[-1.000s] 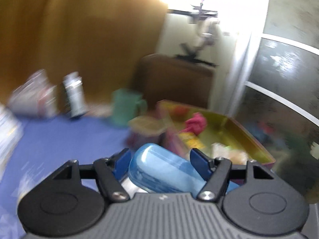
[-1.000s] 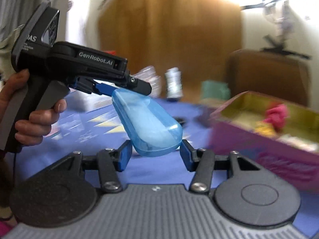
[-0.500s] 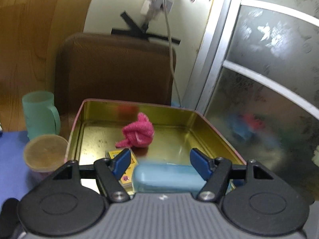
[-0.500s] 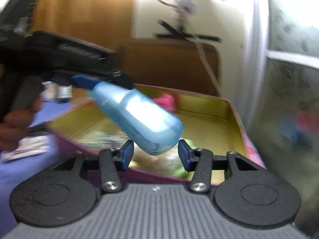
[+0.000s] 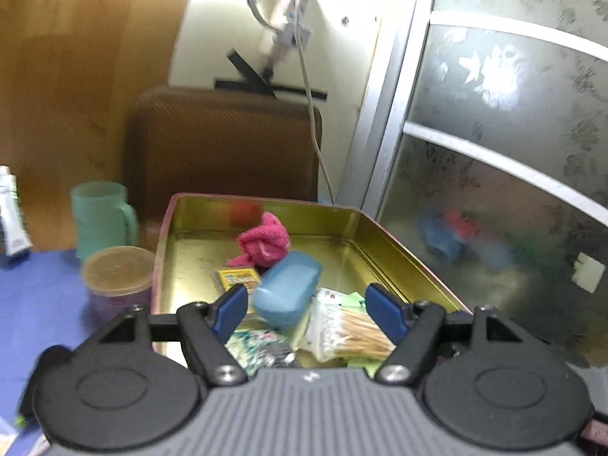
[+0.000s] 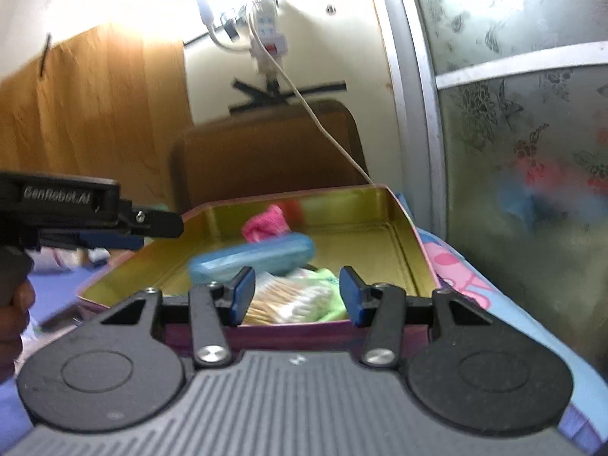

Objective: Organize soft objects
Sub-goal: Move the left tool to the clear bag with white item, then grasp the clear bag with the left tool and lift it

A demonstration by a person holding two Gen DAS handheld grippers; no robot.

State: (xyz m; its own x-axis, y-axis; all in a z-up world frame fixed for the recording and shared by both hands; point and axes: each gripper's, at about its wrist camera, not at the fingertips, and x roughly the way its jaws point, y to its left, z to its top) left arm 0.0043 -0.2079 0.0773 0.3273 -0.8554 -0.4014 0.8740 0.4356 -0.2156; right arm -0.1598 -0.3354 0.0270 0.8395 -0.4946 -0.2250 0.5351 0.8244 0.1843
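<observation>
We see both released: left hand-held gripper (image 5: 306,300) | right hand-held gripper (image 6: 295,292) | blue case (image 5: 287,288) inside gold tin (image 5: 383,243), beside pink cloth (image 5: 264,241).

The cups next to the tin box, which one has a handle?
The green cup, farther back. The nearer purple cup has a tan lid and no handle.
</observation>
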